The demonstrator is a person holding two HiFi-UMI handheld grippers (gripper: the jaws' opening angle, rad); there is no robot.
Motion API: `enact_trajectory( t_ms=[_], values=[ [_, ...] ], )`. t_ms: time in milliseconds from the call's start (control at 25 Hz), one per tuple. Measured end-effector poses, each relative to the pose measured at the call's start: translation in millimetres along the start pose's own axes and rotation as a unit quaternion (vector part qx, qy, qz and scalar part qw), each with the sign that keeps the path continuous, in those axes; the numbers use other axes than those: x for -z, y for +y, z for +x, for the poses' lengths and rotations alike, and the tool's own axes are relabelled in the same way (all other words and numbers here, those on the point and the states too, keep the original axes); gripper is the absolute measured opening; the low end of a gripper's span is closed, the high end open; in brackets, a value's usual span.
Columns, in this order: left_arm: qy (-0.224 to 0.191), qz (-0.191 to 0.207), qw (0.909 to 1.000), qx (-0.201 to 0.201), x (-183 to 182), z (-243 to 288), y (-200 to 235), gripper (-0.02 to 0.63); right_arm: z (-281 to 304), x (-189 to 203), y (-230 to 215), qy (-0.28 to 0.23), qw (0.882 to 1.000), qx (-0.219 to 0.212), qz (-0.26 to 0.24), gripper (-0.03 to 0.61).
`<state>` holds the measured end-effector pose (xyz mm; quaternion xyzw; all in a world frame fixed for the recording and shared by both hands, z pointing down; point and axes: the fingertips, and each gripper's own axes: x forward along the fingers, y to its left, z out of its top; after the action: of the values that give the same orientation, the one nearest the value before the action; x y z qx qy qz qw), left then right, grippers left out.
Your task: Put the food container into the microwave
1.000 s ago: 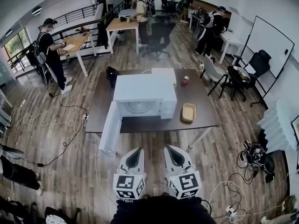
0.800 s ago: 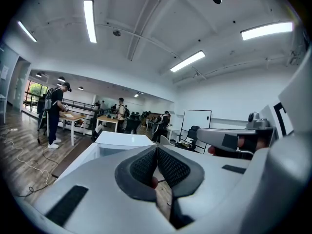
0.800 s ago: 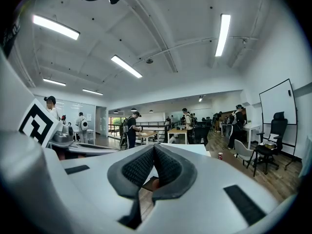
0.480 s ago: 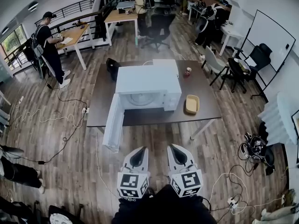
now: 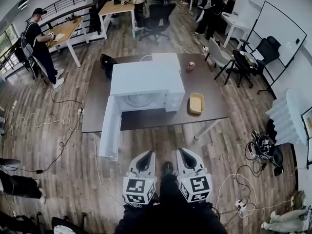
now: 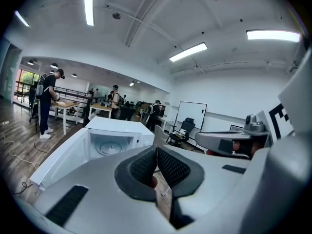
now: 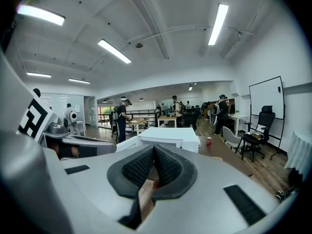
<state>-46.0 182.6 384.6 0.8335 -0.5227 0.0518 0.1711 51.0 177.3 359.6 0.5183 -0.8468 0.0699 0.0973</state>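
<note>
Nearest me, the left tongs (image 5: 145,160) and the right tongs (image 5: 185,159) hang side by side over the floor (image 5: 73,179). Each pair is pressed together at the pads with nothing between them. I judge this to be the approach step, since nothing is gripped yet.

Ahead of the left tongs, the microwave door (image 5: 110,129) stands swung open toward me. Behind it is the microwave (image 5: 141,79), which looks empty inside.

The food container (image 5: 196,103) sits on the table (image 5: 146,122), ahead and slightly right of the right tongs. It is well apart from them and just beside the microwave.

Next I'd need to step in, part the right tongs and take its rim. I cannot tell whether it holds anything, and my own jaws mostly hide it in both gripper views.
</note>
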Motion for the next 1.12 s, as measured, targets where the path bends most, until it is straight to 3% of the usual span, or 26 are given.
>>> enact_trajectory(
  t_ms=[600, 840, 1120],
  values=[
    [0.020, -0.001, 0.9997, -0.013, -38, 198, 22, 0.034, 140, -11, -164, 0.016, 1.000, 0.016, 0.012, 0.021],
    [0.044, -0.005, 0.9987, -0.023, -24, 253, 22, 0.034, 176, 5, -209, 0.044, 0.999, 0.012, 0.014, 0.021],
    [0.087, -0.014, 0.9955, -0.036, 5, 284, 39, 0.034, 201, 43, -230, 0.094, 0.995, 0.015, 0.015, 0.021]
  ],
)
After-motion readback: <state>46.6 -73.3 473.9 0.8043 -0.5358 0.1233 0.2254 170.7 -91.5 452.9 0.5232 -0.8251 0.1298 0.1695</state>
